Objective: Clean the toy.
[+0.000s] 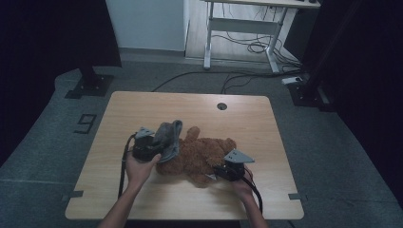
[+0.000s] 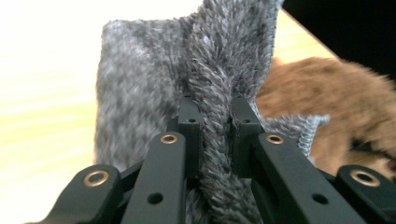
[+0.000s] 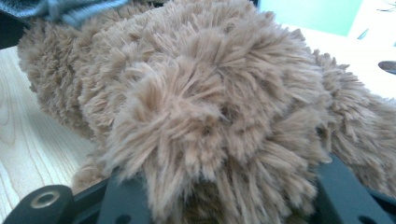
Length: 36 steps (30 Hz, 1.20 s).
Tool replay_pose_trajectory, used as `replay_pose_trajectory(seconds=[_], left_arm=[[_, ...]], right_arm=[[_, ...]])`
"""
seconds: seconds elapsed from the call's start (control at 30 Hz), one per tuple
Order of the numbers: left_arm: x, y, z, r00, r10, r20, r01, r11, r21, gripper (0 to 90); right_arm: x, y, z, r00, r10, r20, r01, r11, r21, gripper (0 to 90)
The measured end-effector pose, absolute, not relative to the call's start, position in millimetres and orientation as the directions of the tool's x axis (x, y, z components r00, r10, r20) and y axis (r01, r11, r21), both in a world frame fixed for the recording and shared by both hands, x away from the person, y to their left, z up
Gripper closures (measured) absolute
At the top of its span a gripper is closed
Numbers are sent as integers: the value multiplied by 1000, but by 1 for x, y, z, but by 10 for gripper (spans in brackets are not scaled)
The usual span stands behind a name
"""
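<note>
A brown plush teddy bear [image 1: 202, 156] lies on its side in the middle of the wooden table [image 1: 142, 109]. My left gripper [image 1: 160, 144] is shut on a grey fuzzy piece of cloth [image 1: 170, 137], held up at the bear's left end. In the left gripper view the jaws pinch a fold of the grey cloth [image 2: 140, 84] between their pads at my left gripper [image 2: 215, 116], with the bear [image 2: 336, 102] behind. My right gripper [image 1: 214, 175] is at the bear's near right side. In the right gripper view a lump of the bear's fur [image 3: 201, 102] sits pressed between its jaws [image 3: 219, 191].
A round cable hole [image 1: 222, 106] sits near the table's far edge. Beyond the table stand a white desk frame [image 1: 242, 26], loose cables on the floor [image 1: 252, 47] and black stand bases at left [image 1: 90, 85] and right [image 1: 304, 92].
</note>
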<state>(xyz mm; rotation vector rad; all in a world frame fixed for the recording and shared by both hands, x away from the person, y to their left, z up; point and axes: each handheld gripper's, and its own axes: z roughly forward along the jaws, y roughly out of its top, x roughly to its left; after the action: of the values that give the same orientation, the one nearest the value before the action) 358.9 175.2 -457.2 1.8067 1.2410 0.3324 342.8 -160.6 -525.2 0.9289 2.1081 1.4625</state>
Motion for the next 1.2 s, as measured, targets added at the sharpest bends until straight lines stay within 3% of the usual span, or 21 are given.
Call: replay_pose_trajectory(seconds=[0.17,0.3,0.6,0.9,0.97,1.07,1.2], left_arm=[[356,200,-474,424,857,-292,653,-67,755,785],[355,193,-457,459,838,-295,616,-61,785,791],[366,93,-403,635,742,-216,513,-196,836,795],[394,1,-426,685,698,-207,559,-323,764,790],[400,-8,-439,680,713,-174,572,-367,733,787],[404,-2,-449,668,712,-217,599,-342,724,790],[400,9,-446,661,727,-185,588,-349,730,794]], right_arm=[[344,-161,-526,-695,717,48,293,222,930,545],[344,-161,-526,-694,718,55,295,215,931,545],[343,-162,-526,-695,717,63,296,206,933,542],[339,-160,-527,-684,728,48,287,208,935,541],[338,-159,-528,-682,730,45,284,208,936,541],[338,-160,-530,-680,732,42,290,215,933,541],[338,-159,-531,-682,730,34,284,222,933,540]])
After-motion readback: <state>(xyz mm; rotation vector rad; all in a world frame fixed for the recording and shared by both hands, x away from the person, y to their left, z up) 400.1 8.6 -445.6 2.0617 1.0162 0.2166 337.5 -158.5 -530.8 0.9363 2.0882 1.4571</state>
